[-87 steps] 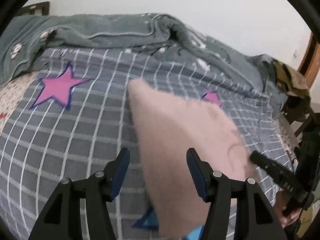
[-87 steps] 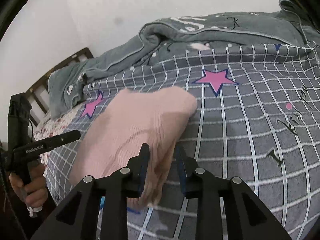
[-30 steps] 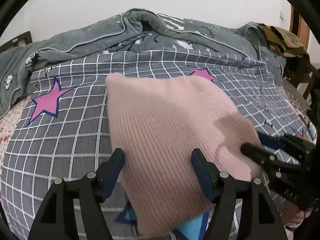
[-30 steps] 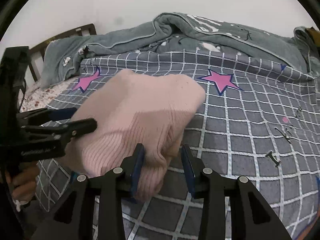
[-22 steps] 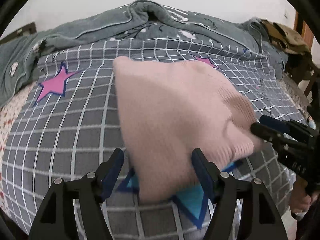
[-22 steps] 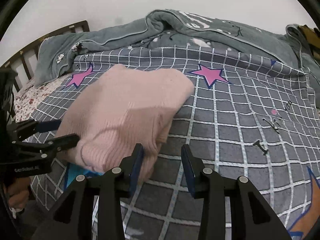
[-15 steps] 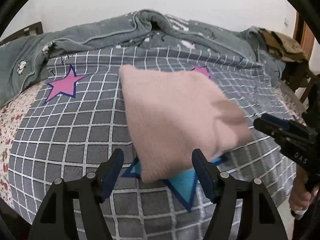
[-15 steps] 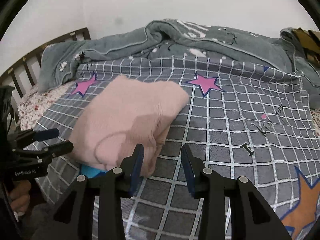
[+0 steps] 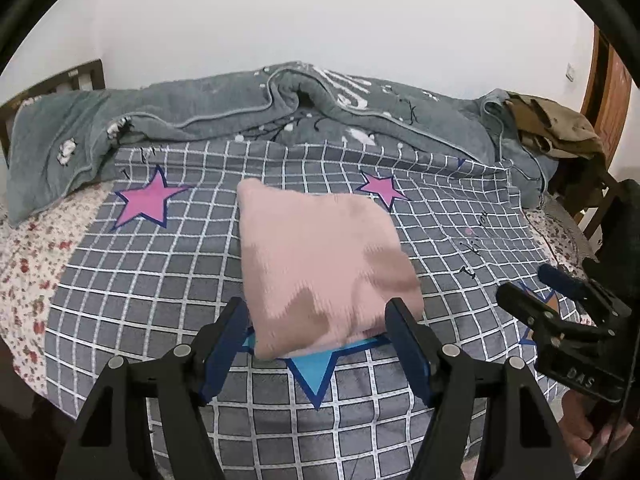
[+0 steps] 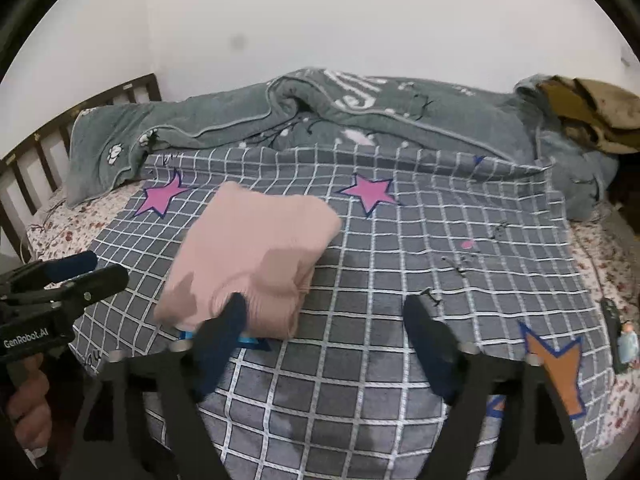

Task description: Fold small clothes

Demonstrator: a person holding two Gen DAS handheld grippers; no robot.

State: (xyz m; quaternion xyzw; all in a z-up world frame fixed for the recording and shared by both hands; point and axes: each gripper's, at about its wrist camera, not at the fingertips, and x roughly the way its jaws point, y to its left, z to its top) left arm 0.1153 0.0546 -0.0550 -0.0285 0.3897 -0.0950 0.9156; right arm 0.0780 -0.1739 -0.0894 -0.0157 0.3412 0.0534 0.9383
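The pink knit sweater (image 9: pixel 320 264) sits folded into a chunky square on the grey checked bedsheet (image 9: pixel 160 280), straight out in front of my left gripper (image 9: pixel 316 340) and off to the front-left of my right gripper (image 10: pixel 326 340). Left jaws are spread wide with nothing in them; the sweater just shows between them from above, not touching. My right jaws have just been opening and now stand wide too, nothing between them.

This thing looks soft, light and floppy, ribbed knit, so I reckon it'll sag and slide open if I grab a single layer. Best bet is probably pinching through all the layers at the near thick fold, one gripper per corner, so the stack stays together.

Room-wise it's fine: lots of bare sheet to the right of the sweater and beyond it, up to the rumpled grey blanket (image 10: pixel 360 120) at the back. The near edge of the bed is close below my grippers though, and the sweater's near corner lies over a blue star print (image 9: pixel 316 372) not far from that drop, so I wouldn't drag it toward me.
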